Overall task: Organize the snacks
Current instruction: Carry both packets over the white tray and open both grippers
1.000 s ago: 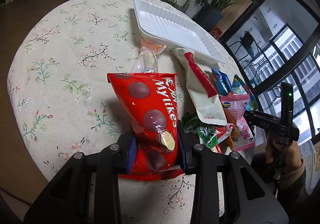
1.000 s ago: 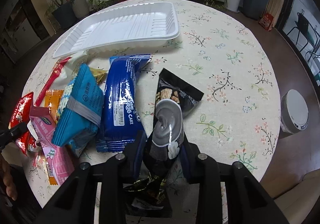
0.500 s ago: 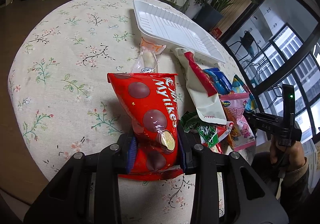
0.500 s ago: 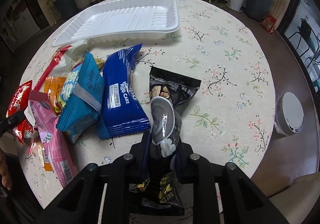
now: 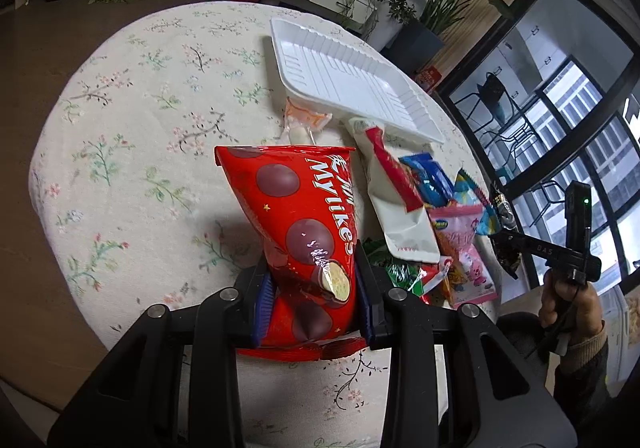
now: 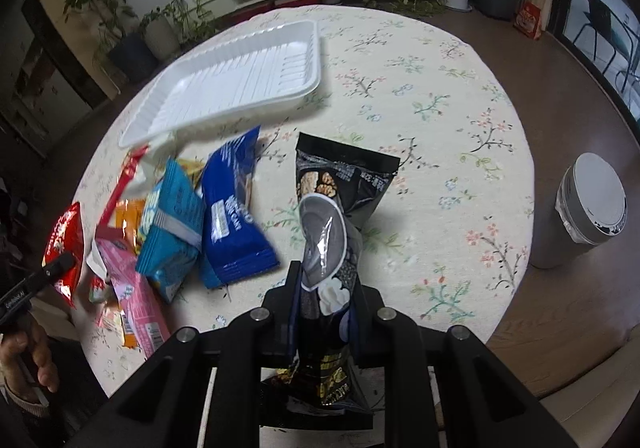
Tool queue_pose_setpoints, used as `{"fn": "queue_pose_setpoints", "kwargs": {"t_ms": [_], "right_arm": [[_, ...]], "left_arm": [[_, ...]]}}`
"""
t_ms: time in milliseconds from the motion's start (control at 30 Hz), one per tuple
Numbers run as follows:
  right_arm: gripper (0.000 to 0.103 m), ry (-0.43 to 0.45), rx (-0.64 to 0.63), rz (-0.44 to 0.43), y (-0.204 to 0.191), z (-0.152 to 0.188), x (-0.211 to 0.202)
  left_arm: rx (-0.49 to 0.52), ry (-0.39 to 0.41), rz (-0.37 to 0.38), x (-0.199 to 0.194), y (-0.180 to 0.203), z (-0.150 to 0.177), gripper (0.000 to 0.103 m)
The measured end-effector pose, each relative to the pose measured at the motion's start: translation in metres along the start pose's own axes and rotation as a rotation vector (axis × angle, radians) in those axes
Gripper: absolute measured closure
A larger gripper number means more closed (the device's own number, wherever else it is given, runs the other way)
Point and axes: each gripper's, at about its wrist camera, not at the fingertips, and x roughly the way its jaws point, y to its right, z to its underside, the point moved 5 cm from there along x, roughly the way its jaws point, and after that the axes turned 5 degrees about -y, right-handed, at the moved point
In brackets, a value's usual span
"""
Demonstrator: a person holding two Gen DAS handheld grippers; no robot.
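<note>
My left gripper (image 5: 314, 290) is shut on a red Mylikes bag (image 5: 296, 216), pinched near its lower end above the floral tablecloth. My right gripper (image 6: 326, 290) is shut on a black snack pouch (image 6: 340, 184), which hangs lifted off the table. A white ribbed tray (image 6: 240, 80) (image 5: 348, 76) lies empty at the far side of the table. Between the two grippers lie loose snacks: a dark blue cake pack (image 6: 234, 220), a light blue packet (image 6: 172, 224), a pink packet (image 6: 132, 280) (image 5: 464, 248) and a white-and-red wrapper (image 5: 396, 196).
The round table (image 5: 140, 120) has a flowered cloth. A small clear-and-orange packet (image 5: 300, 124) lies beside the tray's near corner. A grey bin (image 6: 588, 204) stands on the floor to the right. Plants and a low white cabinet line the far wall.
My right gripper closed tight on the black pouch and lifted it, turning left toward the tray. The left gripper kept still with the red bag.
</note>
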Motion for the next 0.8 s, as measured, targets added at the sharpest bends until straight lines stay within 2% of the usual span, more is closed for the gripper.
{"fn": "queue_pose_setpoints", "kwargs": {"t_ms": [67, 200, 433, 567, 633, 800], "right_arm": [[0.082, 0.013, 0.014, -0.015, 0.005, -0.009, -0.002], [0.083, 0.055, 0.024, -0.047, 0.006, -0.036, -0.011], [0.082, 0.129, -0.003, -0.120, -0.010, -0.109, -0.025], [0.082, 0.146, -0.064, -0.156, -0.037, -0.153, -0.022], [0.082, 0.133, -0.106, -0.147, -0.053, -0.173, -0.011], [0.082, 0.071, -0.155, -0.155, -0.080, -0.203, 0.030]], "left_arm": [[0.002, 0.015, 0.004, -0.008, -0.001, -0.012, 0.072], [0.065, 0.041, -0.040, -0.020, 0.006, -0.042, 0.072], [0.160, 0.066, -0.085, -0.020, 0.028, -0.133, 0.072], [0.199, 0.050, -0.092, 0.002, 0.048, -0.183, 0.072], [0.198, 0.022, -0.091, 0.021, 0.052, -0.202, 0.072], [0.200, -0.052, -0.146, 0.080, 0.052, -0.224, 0.072]]}}
